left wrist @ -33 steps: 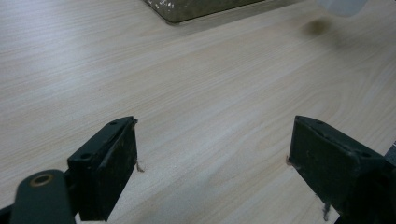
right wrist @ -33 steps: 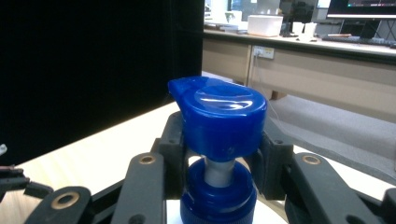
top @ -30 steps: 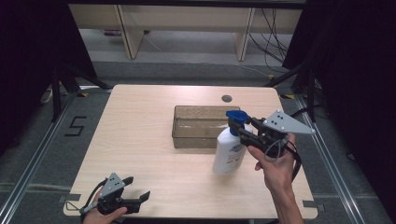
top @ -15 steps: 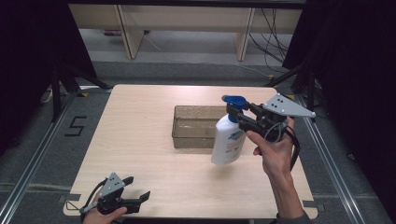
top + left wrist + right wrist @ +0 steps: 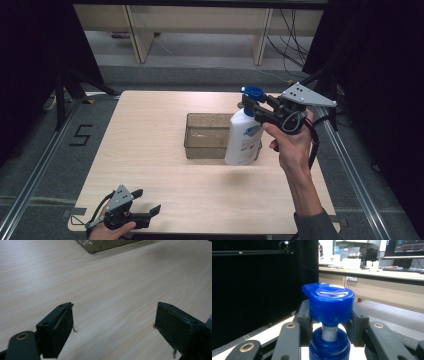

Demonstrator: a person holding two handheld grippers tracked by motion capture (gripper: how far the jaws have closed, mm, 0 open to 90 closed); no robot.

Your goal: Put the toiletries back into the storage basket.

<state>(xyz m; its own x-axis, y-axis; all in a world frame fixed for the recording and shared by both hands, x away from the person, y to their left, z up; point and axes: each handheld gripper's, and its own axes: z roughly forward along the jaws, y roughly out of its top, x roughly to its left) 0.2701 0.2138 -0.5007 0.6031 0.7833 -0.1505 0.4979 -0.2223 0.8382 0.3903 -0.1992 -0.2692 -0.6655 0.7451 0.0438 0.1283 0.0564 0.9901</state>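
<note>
Near the front left corner of the wooden table [image 5: 165, 150], the left gripper [image 5: 145, 216] rests low in the person's left hand [image 5: 107, 231], its jaws standing wide apart with nothing between them. From the left gripper view the two black jaws frame bare wood grain, and a corner of the clear bin [image 5: 100, 245] shows at the top edge, well away from them.

At the middle of the table, a little toward the right edge, sits that clear plastic bin [image 5: 200, 136], a shallow rectangular tub with translucent walls.

Over the bin's right end hangs the white pump bottle [image 5: 242, 137], lifted clear of the table and tilted, with its base toward the table's front and its shadow on the wood below. A blue label shows on its side.

At the bottle's top, the right gripper [image 5: 256, 106] is clamped on the neck just under the blue pump head [image 5: 251, 92]. The right gripper view shows both jaws pressing the neck from either side, with the blue pump head [image 5: 328, 303] sitting above them and the blue collar [image 5: 329, 346] below. The person's right hand [image 5: 292, 145] holds the gripper from the right edge side, forearm rising from the table's front right corner.
</note>
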